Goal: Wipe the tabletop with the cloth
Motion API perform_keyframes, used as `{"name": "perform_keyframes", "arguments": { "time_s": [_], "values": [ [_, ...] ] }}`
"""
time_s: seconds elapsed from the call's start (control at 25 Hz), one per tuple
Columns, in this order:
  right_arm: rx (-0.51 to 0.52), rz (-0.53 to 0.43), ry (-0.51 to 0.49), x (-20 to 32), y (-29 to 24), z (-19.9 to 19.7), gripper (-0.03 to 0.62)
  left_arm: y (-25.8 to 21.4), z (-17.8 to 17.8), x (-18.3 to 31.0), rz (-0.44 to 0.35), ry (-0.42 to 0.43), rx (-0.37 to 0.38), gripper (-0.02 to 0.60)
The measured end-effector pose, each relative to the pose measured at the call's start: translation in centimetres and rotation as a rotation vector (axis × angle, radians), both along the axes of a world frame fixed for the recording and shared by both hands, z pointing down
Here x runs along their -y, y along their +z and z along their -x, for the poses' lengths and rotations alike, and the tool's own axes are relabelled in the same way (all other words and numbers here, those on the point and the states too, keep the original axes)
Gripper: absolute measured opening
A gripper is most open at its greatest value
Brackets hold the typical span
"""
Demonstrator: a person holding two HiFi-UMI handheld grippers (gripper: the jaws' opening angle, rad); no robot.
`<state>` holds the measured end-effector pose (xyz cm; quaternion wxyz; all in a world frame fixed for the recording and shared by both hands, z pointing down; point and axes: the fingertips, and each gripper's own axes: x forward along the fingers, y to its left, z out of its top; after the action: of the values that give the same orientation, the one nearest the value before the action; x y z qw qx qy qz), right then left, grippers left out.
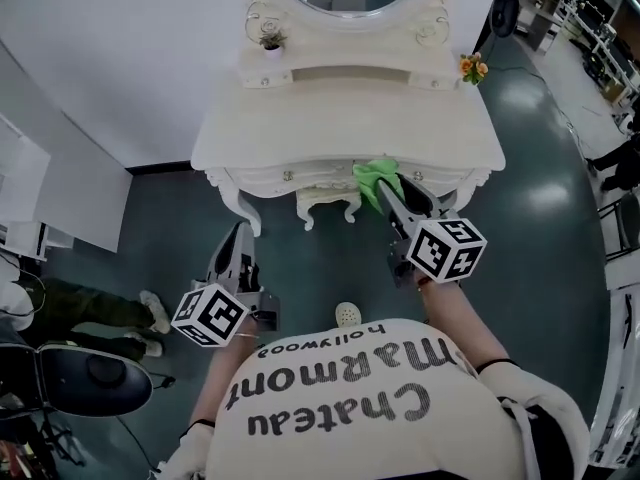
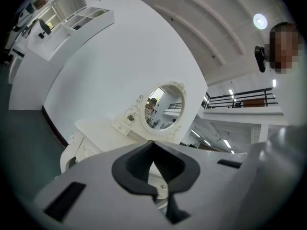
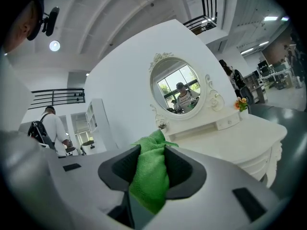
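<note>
From where I stand, the right gripper (image 1: 388,192) has its jaws clamped on the green cloth (image 1: 376,175). It holds the cloth at the near edge of the white tabletop (image 1: 340,118), a little right of middle. I'd say the wipe is only about to start. To do it well, press the loose end flat and sweep in long, overlapping passes. Ease off before the small potted plant (image 1: 271,40) and the orange flowers (image 1: 472,66) at the far corners. The head view alone places the cloth against the table. The right gripper view shows the cloth (image 3: 151,176) pinched between the dark pads, a tuft poking out. The left gripper (image 2: 153,150) has its jaws together on nothing. In the head view it hangs low over the floor, short of the table.
</note>
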<state>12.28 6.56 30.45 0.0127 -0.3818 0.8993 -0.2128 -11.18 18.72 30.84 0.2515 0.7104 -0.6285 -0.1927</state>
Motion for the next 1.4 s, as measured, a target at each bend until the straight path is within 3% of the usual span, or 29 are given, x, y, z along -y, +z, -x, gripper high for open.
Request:
{"name": "perform_keyframes", "arguments": {
  "time_s": [0.12, 0.48, 0.8, 1.08, 1.4],
  "values": [
    [0.002, -0.014, -0.014, 3.5, -0.5, 0.4, 0.163, -0.2, 0.6, 3.0, 0.001, -0.027, -0.014, 0.008],
    [0.013, -0.028, -0.066, 10.4, 0.0, 1.8, 0.163, 0.4, 0.7, 9.5, 0.002, -0.053, 0.085, 0.008],
    [-0.017, 0.058, -0.087, 12.7, 4.4, 3.7, 0.163, 3.7, 1.3, 11.9, 0.071, -0.038, 0.087, 0.008],
    [-0.052, 0.100, -0.068, 15.3, 6.5, 6.8, 0.163, 4.7, 4.1, 16.0, 0.078, 0.005, 0.058, 0.008],
    [-0.019, 0.069, -0.031, 20.8, 4.6, 12.3, 0.163, 1.6, 9.7, 22.3, 0.023, 0.056, 0.133, 0.008]
  ]
}}
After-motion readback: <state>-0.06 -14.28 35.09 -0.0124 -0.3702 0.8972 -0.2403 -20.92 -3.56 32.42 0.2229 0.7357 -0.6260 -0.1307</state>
